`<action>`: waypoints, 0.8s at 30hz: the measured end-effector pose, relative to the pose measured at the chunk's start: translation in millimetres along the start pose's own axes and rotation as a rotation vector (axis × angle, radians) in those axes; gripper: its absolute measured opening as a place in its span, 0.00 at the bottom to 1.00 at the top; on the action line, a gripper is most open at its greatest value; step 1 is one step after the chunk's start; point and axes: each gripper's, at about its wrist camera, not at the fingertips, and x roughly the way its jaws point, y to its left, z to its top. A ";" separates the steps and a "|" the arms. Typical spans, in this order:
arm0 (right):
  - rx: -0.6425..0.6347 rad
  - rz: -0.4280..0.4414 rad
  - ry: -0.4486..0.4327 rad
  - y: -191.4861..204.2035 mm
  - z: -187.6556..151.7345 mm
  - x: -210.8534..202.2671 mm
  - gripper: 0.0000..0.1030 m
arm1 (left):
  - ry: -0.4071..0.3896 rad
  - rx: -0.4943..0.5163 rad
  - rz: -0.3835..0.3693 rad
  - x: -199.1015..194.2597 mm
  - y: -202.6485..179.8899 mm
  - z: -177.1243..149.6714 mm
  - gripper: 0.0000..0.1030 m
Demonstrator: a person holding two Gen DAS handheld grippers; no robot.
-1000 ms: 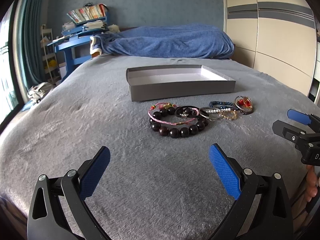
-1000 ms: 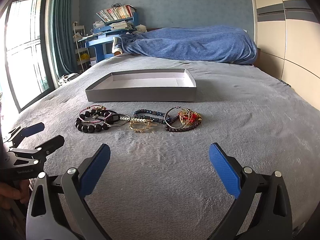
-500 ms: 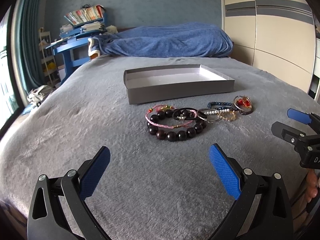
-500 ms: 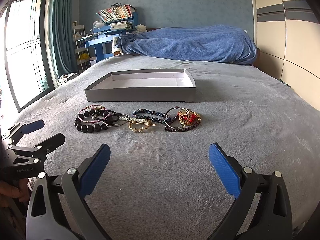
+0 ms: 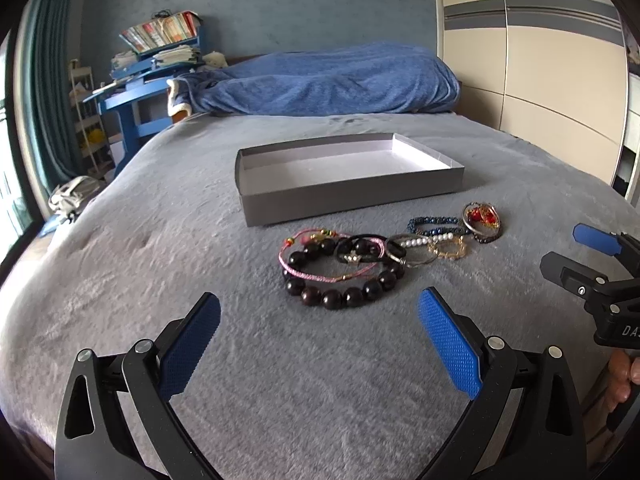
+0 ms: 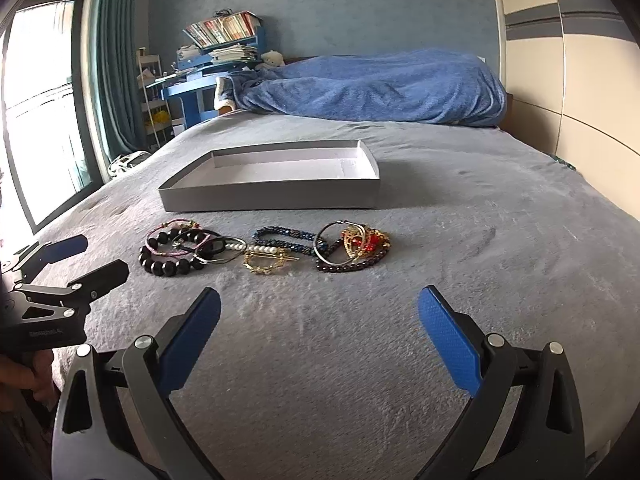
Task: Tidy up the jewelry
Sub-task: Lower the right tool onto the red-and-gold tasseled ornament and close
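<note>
Nearest to me, the left gripper [image 5: 319, 330] hangs low over the grey bed cover [image 5: 120, 280] with its blue pads spread wide and nothing between them. The right gripper [image 6: 319, 330] does the same alongside it, jaws wide and empty; in the left wrist view it shows at about 3 o'clock, and a bit of the hand holding it peeks out below.

Just past the gripper tips lies the jewelry, strung out in a loose row across the cover. At the left end, around 12 o'clock from the left gripper, sits a dark wooden bead bracelet [image 5: 340, 280] with a pink cord bracelet [image 5: 316, 268] draped over it and a black band [image 5: 360, 248] touching both. Next along come a silver ring-shaped bangle [image 5: 412, 254], a short run of white pearls [image 5: 424, 240] and a gold chain bracelet [image 6: 266, 262]. A blue beaded bracelet [image 6: 284, 236] lies just behind those. At the right end a small heap with red and gold charms [image 6: 364, 240] rests on a string of dark beads.

Beyond the row, near it but apart, stands an open shallow grey box [image 5: 348, 196], white inside.

Farthest back, a rumpled blue blanket [image 5: 320, 84] lies across the head of the bed, with a blue desk [image 5: 132, 96] piled with books at about 10 o'clock.
</note>
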 end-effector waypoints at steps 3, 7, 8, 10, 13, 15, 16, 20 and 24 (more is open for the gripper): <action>0.011 -0.014 0.003 -4.9 5.5 1.6 0.95 | -0.001 0.014 -0.011 3.2 -2.9 6.5 0.95; 0.016 -0.034 0.011 -11.9 12.6 5.8 0.95 | -0.017 0.056 -0.024 7.0 -18.0 17.8 0.95; 0.016 -0.037 0.013 -13.3 13.9 6.7 0.95 | -0.011 0.066 -0.032 9.5 -22.5 20.4 0.95; 0.015 -0.042 0.020 -15.3 15.7 9.3 0.95 | 0.002 0.078 -0.047 17.3 -29.7 24.7 0.95; 0.019 -0.046 0.025 -18.3 16.9 11.6 0.95 | 0.016 0.078 -0.064 27.0 -38.5 32.7 0.95; 0.033 -0.048 0.027 -21.7 17.3 12.2 0.95 | 0.027 0.080 -0.077 33.7 -43.1 37.8 0.93; 0.038 -0.049 0.028 -22.6 17.3 12.6 0.95 | 0.030 0.082 -0.086 36.6 -45.4 40.1 0.92; 0.049 -0.049 0.033 -25.8 16.1 13.7 0.95 | 0.079 0.100 -0.127 53.0 -55.0 46.1 0.81; 0.056 -0.047 0.034 -26.9 15.7 13.8 0.95 | 0.109 0.099 -0.145 61.1 -58.0 46.0 0.78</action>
